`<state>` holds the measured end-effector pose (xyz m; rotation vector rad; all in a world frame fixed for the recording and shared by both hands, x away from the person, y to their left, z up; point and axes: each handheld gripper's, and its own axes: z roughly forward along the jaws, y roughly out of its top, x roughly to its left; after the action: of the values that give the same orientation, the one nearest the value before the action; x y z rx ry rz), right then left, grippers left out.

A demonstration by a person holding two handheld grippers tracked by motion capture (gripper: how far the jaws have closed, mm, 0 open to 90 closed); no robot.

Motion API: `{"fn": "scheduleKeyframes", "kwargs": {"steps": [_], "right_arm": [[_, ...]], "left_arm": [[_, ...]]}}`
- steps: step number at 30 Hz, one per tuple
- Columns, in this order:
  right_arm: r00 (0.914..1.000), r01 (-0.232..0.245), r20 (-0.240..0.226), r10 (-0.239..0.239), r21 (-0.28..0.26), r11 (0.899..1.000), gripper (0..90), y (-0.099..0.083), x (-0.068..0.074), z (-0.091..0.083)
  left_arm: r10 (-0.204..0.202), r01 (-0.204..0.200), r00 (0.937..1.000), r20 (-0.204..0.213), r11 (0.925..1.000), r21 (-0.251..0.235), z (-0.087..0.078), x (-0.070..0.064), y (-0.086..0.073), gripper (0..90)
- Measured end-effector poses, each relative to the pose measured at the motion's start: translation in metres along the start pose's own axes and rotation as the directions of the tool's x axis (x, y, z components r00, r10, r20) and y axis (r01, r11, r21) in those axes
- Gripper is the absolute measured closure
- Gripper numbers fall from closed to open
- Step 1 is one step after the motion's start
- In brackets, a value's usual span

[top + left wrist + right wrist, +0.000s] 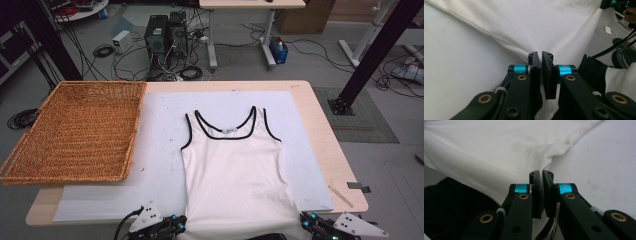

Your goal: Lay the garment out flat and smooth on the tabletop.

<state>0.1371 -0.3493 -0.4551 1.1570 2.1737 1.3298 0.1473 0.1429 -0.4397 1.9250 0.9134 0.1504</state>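
I see the white tank top lying flat and face up on the pale mat that covers most of the counter, its black-trimmed neckline and straps pointing away from me and its hem hanging at the near edge. My left tool sits at the lower left corner of the hem; in the left gripper view its jaws are pressed almost together on a ridge of the white fabric, which pulls up in folds toward the pinch. My right tool is at the lower right corner of the hem — in the right gripper view its jaws are likewise squeezed tight on the cloth's edge, with the fabric gathered into a crease just above the tips and bare mat on one side. The two tools are well apart, one at each bottom corner of the garment. To the left of the top, partly overhanging the counter's left edge, lies a wide woven wicker basket — apart from the garment. A thin wooden stick rests near the counter's right front corner. Beyond the counter, computer towers and cables sit on the floor
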Motion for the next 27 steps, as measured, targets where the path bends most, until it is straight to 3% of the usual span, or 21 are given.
{"fn": "scheduleKeyframes", "kwargs": {"steps": [2,5,7,11,14,16,17,18,19,20,21,23,25,26,27], "right_arm": [[0.9993,-0.034,0.02,0.033,0.025,0.999,64.8,-0.007,-0.002,0.002],[0.9976,-0.059,0.036,0.059,0.008,0.998,56.0,-0.005,-0.006,0.005],[0.9973,-0.043,0.06,0.044,-0.012,0.999,52.0,0.003,-0.008,0.012],[0.9936,-0.004,0.113,0.005,-0.007,1.0,51.1,0.019,-0.016,0.04],[0.9956,0.006,0.093,-0.007,0.011,1.0,54.0,0.023,-0.018,0.062],[0.9921,0.031,0.122,-0.031,0.003,1.0,64.9,0.023,-0.016,0.071],[0.9927,0.016,0.12,-0.016,0.001,1.0,71.0,0.024,-0.015,0.071],[0.9924,0.012,0.122,-0.012,0.002,1.0,82.2,0.024,-0.015,0.07],[0.9911,0.009,0.133,-0.008,-0.003,1.0,85.7,0.023,-0.015,0.069],[0.9928,-0.005,0.12,0.007,-0.013,1.0,89.4,0.02,-0.015,0.067],[0.9925,0.002,0.122,0.0,-0.017,1.0,89.5,0.019,-0.015,0.065],[0.9937,0.0,0.112,0.001,-0.012,1.0,89.8,0.015,-0.014,0.058],[0.9942,-0.01,0.107,0.01,-0.007,1.0,89.6,0.011,-0.012,0.051],[0.9944,-0.012,0.105,0.013,-0.005,1.0,85.5,0.01,-0.011,0.049],[0.9941,-0.015,0.107,0.015,-0.001,1.0,77.0,0.011,-0.011,0.047]], "left_arm": [[-0.009,0.009,0.9994,-0.033,0.9999,0.005,0.001,0.003,-0.001,74.9],[-0.009,0.005,0.9948,-0.102,0.9989,-0.046,0.002,0.011,0.007,63.9],[-0.015,0.007,0.9872,-0.159,0.9987,-0.051,0.009,0.018,0.015,57.8],[-0.021,0.01,0.9752,-0.221,0.9987,-0.049,0.033,0.027,0.026,53.1],[-0.017,0.012,0.9687,-0.248,0.9997,-0.019,0.05,0.028,0.03,52.9],[0.007,0.004,0.9536,-0.301,0.9994,0.034,0.063,0.027,0.032,51.8],[0.023,-0.013,0.947,-0.32,0.9994,0.031,0.065,0.025,0.032,52.2],[0.03,-0.022,0.9466,-0.321,0.9993,0.029,0.066,0.024,0.032,56.3],[0.035,-0.026,0.95,-0.31,0.9992,0.031,0.065,0.024,0.031,65.2],[0.028,-0.02,0.959,-0.282,0.9994,0.029,0.064,0.024,0.031,80.0],[0.036,-0.027,0.9633,-0.266,0.9989,0.038,0.063,0.023,0.031,86.2],[0.063,-0.053,0.964,-0.258,0.9974,0.048,0.062,0.022,0.03,86.4],[0.051,-0.043,0.9733,-0.224,0.9982,0.043,0.06,0.023,0.03,86.3],[0.037,-0.034,0.9794,-0.199,0.9992,0.019,0.058,0.025,0.031,85.0],[0.03,-0.033,0.9806,-0.194,0.9994,-0.014,0.056,0.029,0.034,79.5]]}}
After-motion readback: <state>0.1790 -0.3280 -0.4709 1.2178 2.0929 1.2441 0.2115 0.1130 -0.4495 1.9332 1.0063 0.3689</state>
